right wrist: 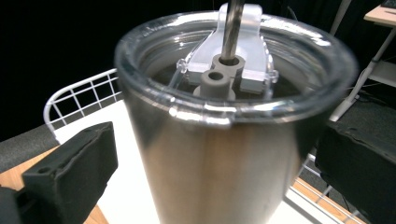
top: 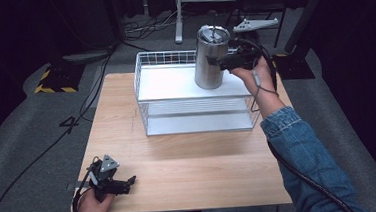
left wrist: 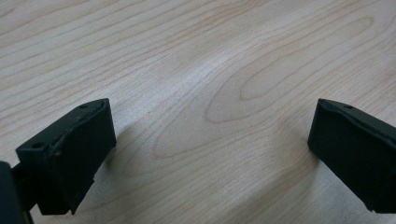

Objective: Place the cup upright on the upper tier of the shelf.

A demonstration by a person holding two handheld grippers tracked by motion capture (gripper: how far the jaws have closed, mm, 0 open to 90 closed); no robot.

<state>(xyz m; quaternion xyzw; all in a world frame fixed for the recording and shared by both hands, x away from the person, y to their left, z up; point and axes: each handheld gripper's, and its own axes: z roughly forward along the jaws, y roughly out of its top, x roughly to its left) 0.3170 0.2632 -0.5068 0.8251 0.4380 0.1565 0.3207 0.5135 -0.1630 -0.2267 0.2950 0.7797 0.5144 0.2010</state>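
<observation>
The right tongs stand wide open, jaws flanking the steel tumbler on the top shelf of the white wire rack, not visibly gripping it. The left tongs rest open and empty over the wooden tabletop.

The left hand rests at the near left, low over the wood, holding the left gripper with its jaws pointing right and spread wide apart, nothing between them. The right arm, in a denim sleeve, reaches forward and up. Its right hand holds the right gripper raised, jaws pointing left and parted, one to each side of a steel body, not visibly pressing it.
</observation>
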